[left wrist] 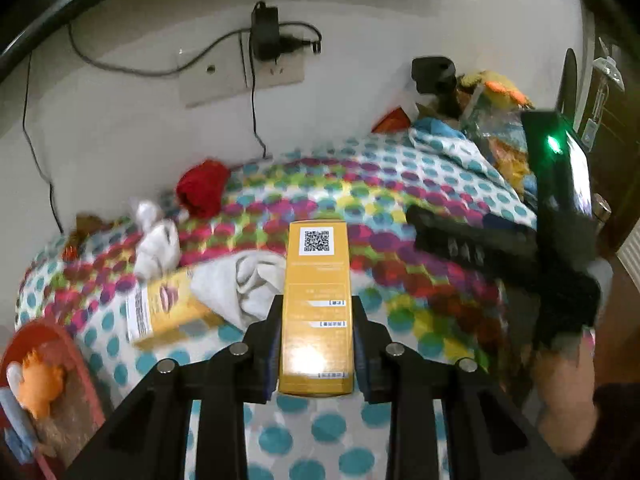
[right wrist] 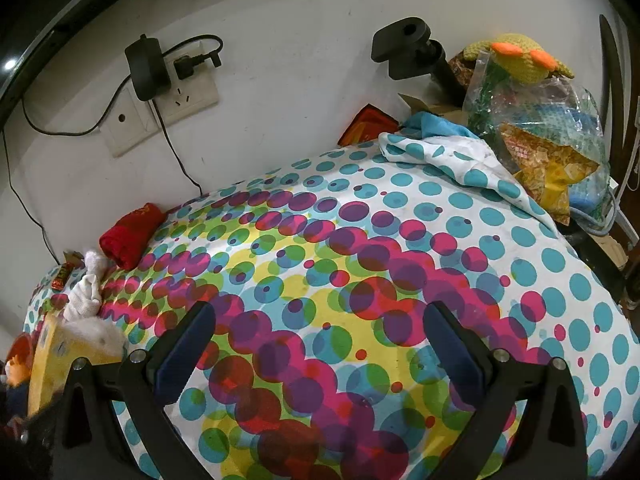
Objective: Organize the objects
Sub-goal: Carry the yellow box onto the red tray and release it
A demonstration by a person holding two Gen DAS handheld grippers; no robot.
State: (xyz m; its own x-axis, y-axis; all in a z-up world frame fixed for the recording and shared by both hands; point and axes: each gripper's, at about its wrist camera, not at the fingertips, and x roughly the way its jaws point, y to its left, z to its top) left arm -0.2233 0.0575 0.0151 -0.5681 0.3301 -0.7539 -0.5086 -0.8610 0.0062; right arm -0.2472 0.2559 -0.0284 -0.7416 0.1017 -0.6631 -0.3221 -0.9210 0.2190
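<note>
Polka-dot cloth (right wrist: 360, 264) covered the whole work surface, dots in teal, magenta, yellow and green; a corner of it lay folded back at the far right. White wall (right wrist: 280, 60) stood behind, carrying a socket plate (right wrist: 188, 98) with a black adapter (right wrist: 147, 68) plugged in and cords trailing down.

At the far right edge sat a pile of clear plastic bags (right wrist: 540, 136) with a yellow knitted toy (right wrist: 520, 58) on top, and a black mount (right wrist: 408, 48) just beside it against the wall.

Left gripper (left wrist: 316, 332) was pinching a tall yellow box (left wrist: 318, 304) between its blue-padded fingers, QR label on the box's far end; the box stood held above the cloth, near the middle of the left wrist view. A second yellow box (left wrist: 172, 306) lay flat on the cloth to the left, touching a crumpled white cloth (left wrist: 248, 284).

Right gripper (right wrist: 320, 344) hung over the dotted cloth with fingers spread wide, nothing between them. In the left wrist view it showed as a blurred black shape at right.

A red rolled cloth (right wrist: 130, 236) rested by the wall. A knotted white rag (right wrist: 86, 292) lay near it. A small orange plush (left wrist: 40, 376) sat at the near left edge, partly cut off.
</note>
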